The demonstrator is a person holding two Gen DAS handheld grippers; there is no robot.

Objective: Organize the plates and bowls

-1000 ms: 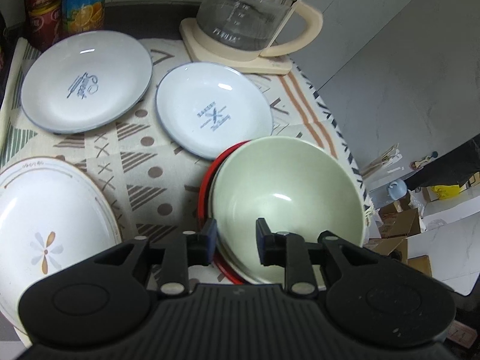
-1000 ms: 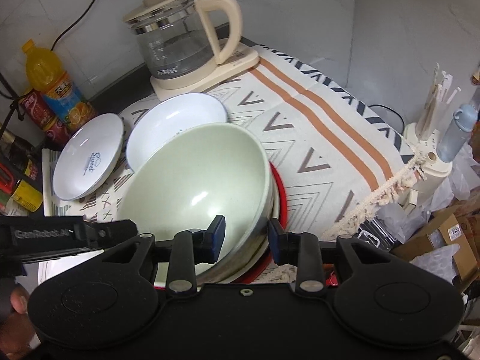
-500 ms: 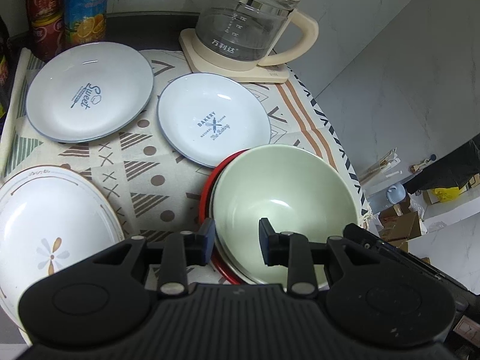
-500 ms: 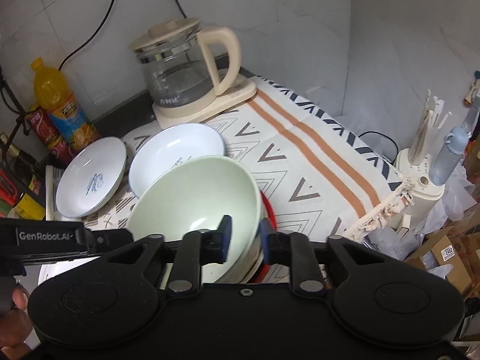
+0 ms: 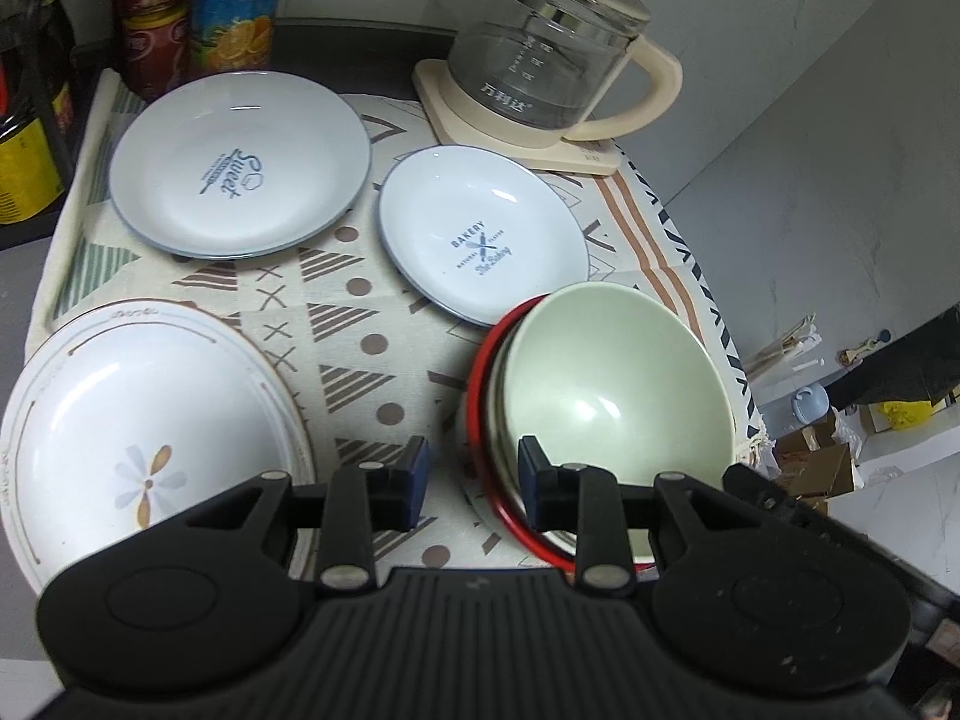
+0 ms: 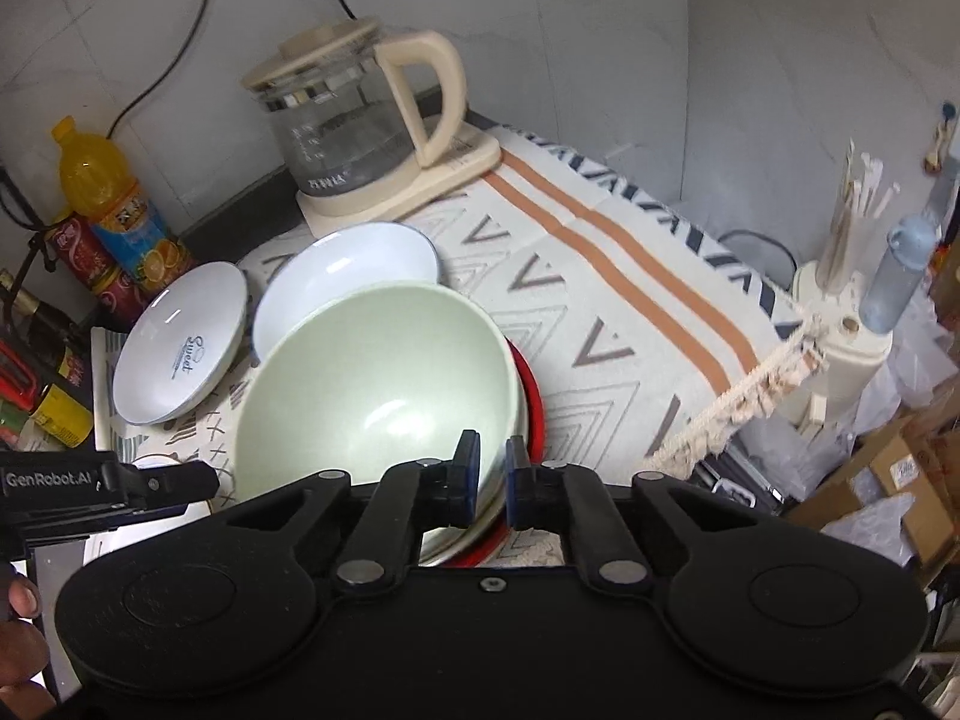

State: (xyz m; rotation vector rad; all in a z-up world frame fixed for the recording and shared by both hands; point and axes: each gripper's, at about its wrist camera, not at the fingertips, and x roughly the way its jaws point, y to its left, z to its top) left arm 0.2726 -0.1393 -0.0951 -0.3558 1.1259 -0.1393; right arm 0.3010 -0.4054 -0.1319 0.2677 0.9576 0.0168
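Two grippers were at work over the bowl stack at the surface's right edge, and I judged the step in hand to be picking up the green bowl (image 6: 372, 384). My right gripper (image 6: 492, 474) had its fingers closing on that bowl's near rim, the rim wall between the pads and the gap almost gone; I read it as a grasp on the rim. My left gripper (image 5: 468, 474) was opening its fingers, and nothing lay between them but patterned cloth (image 5: 354, 324); its right finger stood just beside the stack.

The green bowl sat nested on top, empty and glossy, with a pale bowl rim under it and a red bowl (image 5: 486, 420) at the bottom. Further back lay the "Bakery" plate (image 5: 480, 240), its near edge touching or just behind the stack, and the "Sweet" plate (image 5: 240, 162) towards the far left corner. A large flower plate (image 5: 144, 426) lay at the near left edge. All were empty. A glass kettle (image 6: 354, 138) stood on its base at the far edge.

Next, I reckoned, came a straight lift, since a thin rim pinched on one side could tip or drag the bowl beneath.
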